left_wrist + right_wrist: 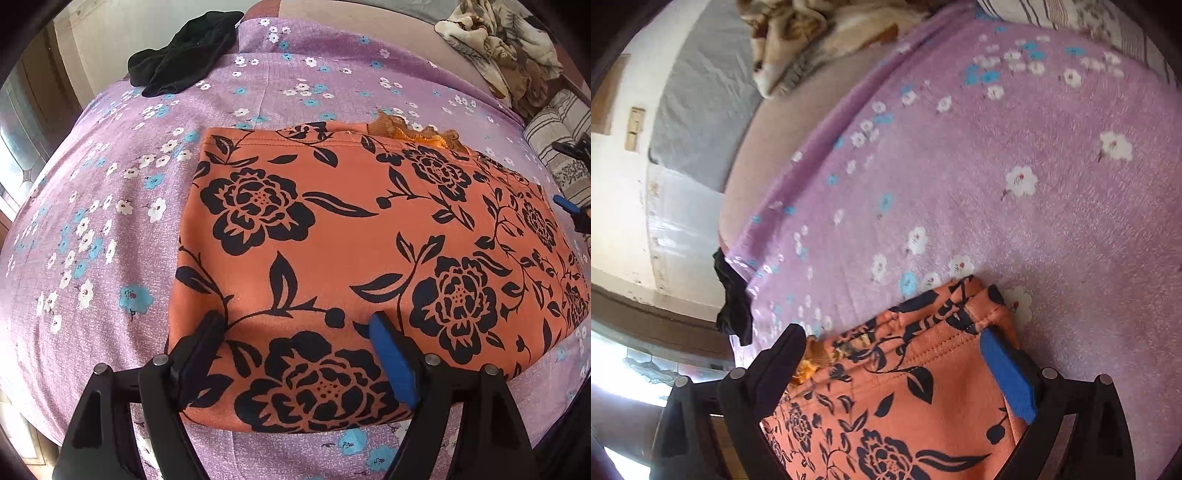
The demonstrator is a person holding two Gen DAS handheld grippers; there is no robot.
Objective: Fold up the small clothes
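An orange garment with black flowers (369,240) lies folded flat on the purple flowered bedsheet (110,221). My left gripper (295,325) is open, its fingers standing wide apart over the garment's near edge. In the right wrist view my right gripper (894,332) is open too, its fingers straddling the garment's (886,406) hemmed end. The right gripper also shows at the right edge of the left wrist view (572,210). A bit of orange lace (406,129) sticks out at the garment's far edge.
A black garment (184,51) lies crumpled at the far left of the bed. A brown patterned blanket (509,40) and a striped pillow (561,136) lie at the far right. The bed edge and a wall (628,184) are to the left in the right wrist view.
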